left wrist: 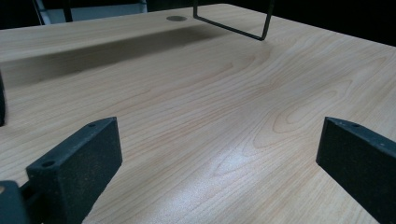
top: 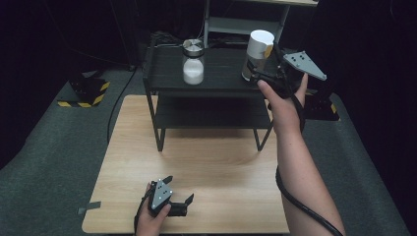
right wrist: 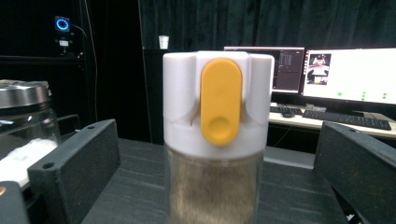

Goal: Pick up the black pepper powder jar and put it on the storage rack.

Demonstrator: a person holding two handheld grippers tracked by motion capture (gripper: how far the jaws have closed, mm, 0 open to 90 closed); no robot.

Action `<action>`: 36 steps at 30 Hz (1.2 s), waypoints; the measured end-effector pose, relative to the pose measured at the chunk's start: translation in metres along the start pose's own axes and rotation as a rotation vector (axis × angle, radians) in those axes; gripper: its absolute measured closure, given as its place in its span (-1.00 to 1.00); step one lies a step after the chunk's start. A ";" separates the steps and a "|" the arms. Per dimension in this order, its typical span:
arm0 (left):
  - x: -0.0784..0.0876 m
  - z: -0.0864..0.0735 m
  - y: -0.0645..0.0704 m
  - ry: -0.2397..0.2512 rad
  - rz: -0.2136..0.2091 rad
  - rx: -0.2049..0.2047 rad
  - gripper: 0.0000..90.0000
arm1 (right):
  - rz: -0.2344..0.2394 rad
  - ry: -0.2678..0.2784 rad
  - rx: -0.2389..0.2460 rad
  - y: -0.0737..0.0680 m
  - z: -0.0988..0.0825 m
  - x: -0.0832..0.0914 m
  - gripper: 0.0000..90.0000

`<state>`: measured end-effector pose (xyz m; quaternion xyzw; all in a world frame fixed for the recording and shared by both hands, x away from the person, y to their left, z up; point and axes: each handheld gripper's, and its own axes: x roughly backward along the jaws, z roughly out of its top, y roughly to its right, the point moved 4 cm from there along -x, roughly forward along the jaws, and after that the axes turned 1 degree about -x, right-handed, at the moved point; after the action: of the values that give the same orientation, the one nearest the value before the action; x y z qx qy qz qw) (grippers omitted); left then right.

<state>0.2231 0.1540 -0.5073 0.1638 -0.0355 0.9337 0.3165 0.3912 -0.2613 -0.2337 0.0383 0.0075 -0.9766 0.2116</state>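
While the right gripper (top: pixel 260 73) reaches up to the top level of a black two-tier shelf rack (top: pixel 167 69), its jaws stand wide apart on either side of a tall shaker jar (top: pixel 256 51) — in the right gripper view the jar (right wrist: pixel 218 154) sits squarely between the two black jaws, with a clear gap to each, so nothing is clamped. That jar has a white cap with a yellow oval flip tab (right wrist: pixel 220 100) facing the camera, and a clear body holding brownish grains. It stands upright near the right end of the rack's top level. Well to its left on the same level stands a glass jar (top: pixel 193 64) with a metal lid, partly filled with a white powder or grain; its edge shows at the left of the right gripper view (right wrist: pixel 23 130).

The rack stands at the far side of a light wooden bench (top: pixel 221 167). At the near edge of the bench, the left gripper (top: pixel 179 189) rests low in the person's left hand (top: pixel 150 221), its jaws spread wide with only bare wood grain between them in the left gripper view (left wrist: pixel 219 154). One foot of the rack's thin black frame (left wrist: pixel 233 28) appears far across the bench in that view.

Behind the rack, lit computer monitors (right wrist: pixel 345 77) and a keyboard (right wrist: pixel 348 119) sit on a desk in a dark room.
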 end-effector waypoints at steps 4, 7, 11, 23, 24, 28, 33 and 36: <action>0.000 0.000 0.000 0.001 0.000 0.001 -0.99 | 0.011 0.000 -0.004 0.000 -0.006 0.008 -1.00; 0.000 0.000 0.000 0.001 0.001 0.002 -0.99 | 0.018 0.008 -0.008 0.000 -0.011 0.014 -1.00; 0.000 0.000 0.000 0.002 0.002 -0.001 -0.99 | 0.028 0.013 -0.003 0.000 -0.016 0.021 -1.00; 0.000 0.000 0.001 0.003 0.003 -0.009 -0.99 | 0.057 0.033 0.007 0.001 -0.038 0.049 -1.00; 0.000 0.000 0.001 0.003 0.003 -0.009 -0.99 | 0.059 0.031 0.006 0.001 -0.040 0.052 -1.00; 0.000 0.000 0.001 0.003 0.003 -0.008 -0.99 | 0.069 0.037 0.009 0.001 -0.051 0.061 -1.00; 0.000 -0.001 0.001 0.005 0.001 -0.009 -0.99 | 0.076 0.045 0.007 0.002 -0.060 0.071 -1.00; 0.000 -0.001 0.001 0.005 0.002 -0.009 -0.99 | 0.088 0.046 0.011 0.003 -0.068 0.078 -1.00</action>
<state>0.2222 0.1537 -0.5078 0.1600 -0.0389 0.9343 0.3163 0.3263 -0.2947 -0.3071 0.0623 0.0053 -0.9652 0.2539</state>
